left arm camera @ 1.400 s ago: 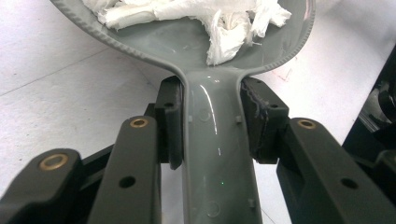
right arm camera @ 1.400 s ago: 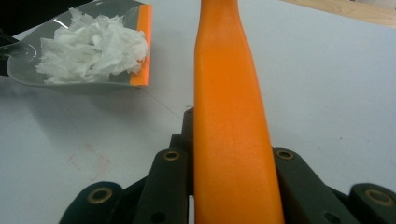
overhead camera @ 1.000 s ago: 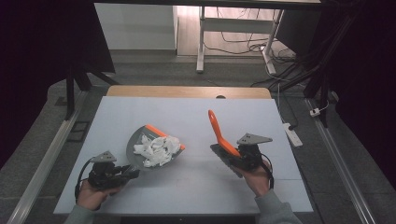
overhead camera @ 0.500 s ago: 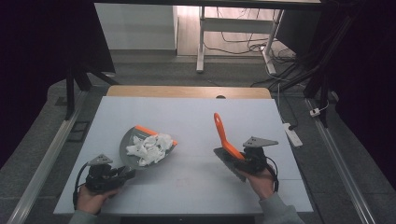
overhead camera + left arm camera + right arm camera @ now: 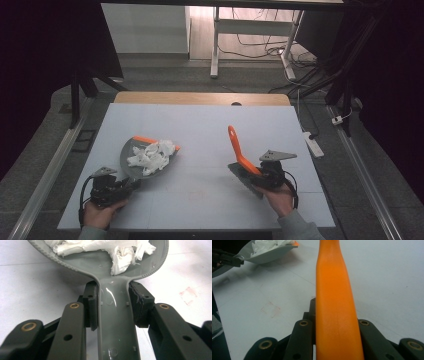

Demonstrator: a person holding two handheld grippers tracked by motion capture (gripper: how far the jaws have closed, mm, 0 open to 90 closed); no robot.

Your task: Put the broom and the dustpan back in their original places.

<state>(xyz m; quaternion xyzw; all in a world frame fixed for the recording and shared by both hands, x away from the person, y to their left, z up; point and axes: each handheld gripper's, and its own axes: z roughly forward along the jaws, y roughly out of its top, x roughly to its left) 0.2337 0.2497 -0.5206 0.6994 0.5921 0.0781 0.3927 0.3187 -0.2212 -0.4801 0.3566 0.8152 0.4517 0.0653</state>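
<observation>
You are working over a wide pale grey table (image 5: 200, 125), and the high view alone takes in all of it, with your two hands well apart near its front edge. On your left lies the grey plastic dustpan with an orange front lip (image 5: 142, 157), holding a heap of crumpled white paper tissue (image 5: 152, 154). Your left gripper (image 5: 112, 187) has its jaws clamped on the dustpan's grey handle (image 5: 116, 315); the left gripper view shows both black pads (image 5: 90, 305) pressed against the handle's sides, which the high view is too small to settle. On your right, the right gripper (image 5: 265, 175) grips the brush with the long orange plastic handle (image 5: 239, 150), its jaws closed on it; the handle slants up and away. The right gripper view runs along that handle (image 5: 335, 310) and catches the dustpan (image 5: 270, 253) far off at top left.
</observation>
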